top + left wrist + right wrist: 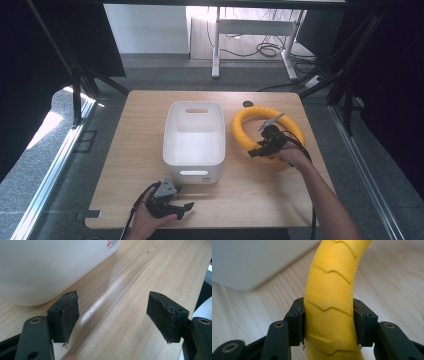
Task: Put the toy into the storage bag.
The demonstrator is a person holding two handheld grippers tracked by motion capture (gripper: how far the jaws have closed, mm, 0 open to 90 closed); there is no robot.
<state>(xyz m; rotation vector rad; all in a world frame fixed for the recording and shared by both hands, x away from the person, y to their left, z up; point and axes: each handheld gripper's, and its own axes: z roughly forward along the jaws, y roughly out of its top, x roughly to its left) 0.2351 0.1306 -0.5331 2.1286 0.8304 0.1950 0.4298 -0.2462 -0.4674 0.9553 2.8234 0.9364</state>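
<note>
Gripping: right gripper (pixel 329 325) has both jaws pressed on the yellow ring (pixel 250 131)
Ring position: lying on the tabletop (pixel 140 130), just right of the white bin (pixel 194 150)
Left gripper (pixel 181 207): jaws spread wide, holding nothing, near the bin's front
Done: grasp looks secured
Left: lifting; the bin, apparently empty, seems the likely destination

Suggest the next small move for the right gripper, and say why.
Probably lift the yellow ring slightly off the table. The right gripper is already shut on its tube, and the white bin beside it is empty, a likely place for it. The left gripper is open, idle.
</note>
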